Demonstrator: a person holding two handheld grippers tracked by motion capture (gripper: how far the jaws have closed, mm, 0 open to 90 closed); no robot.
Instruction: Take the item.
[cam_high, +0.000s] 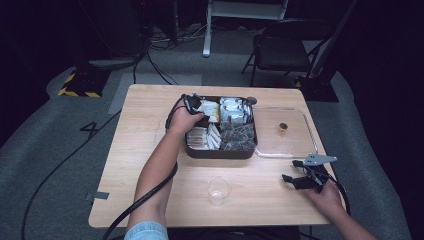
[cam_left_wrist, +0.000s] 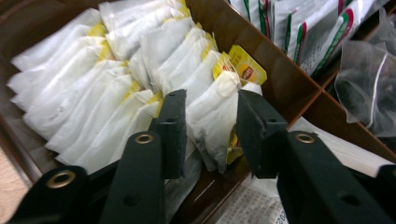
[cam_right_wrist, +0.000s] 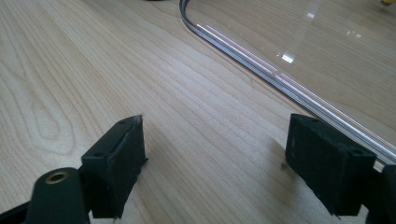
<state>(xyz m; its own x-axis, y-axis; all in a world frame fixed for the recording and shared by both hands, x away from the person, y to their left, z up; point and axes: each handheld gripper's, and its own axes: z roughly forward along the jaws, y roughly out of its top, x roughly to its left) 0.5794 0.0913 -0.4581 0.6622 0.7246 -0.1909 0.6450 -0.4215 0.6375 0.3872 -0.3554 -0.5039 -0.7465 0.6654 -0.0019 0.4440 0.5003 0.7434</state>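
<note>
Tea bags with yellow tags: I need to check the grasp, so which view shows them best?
The left gripper view: the tea bags are close, one between the left gripper jaws. The high view shows them small in the box. The right gripper view faces bare table.

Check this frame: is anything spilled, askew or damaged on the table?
Nothing stands out. The tea box sits square with packets in their compartments, its clear lid lies flat beside it, and the cup stands upright and empty.

The right gripper (cam_right_wrist: 215, 163) is hovering low over the pale wooden desk (cam_right_wrist: 93, 70), its two black jaws standing wide apart with bare wood between them. A clear lid's curved rim (cam_right_wrist: 261, 67) is lying just beside the right-hand jaw.
</note>
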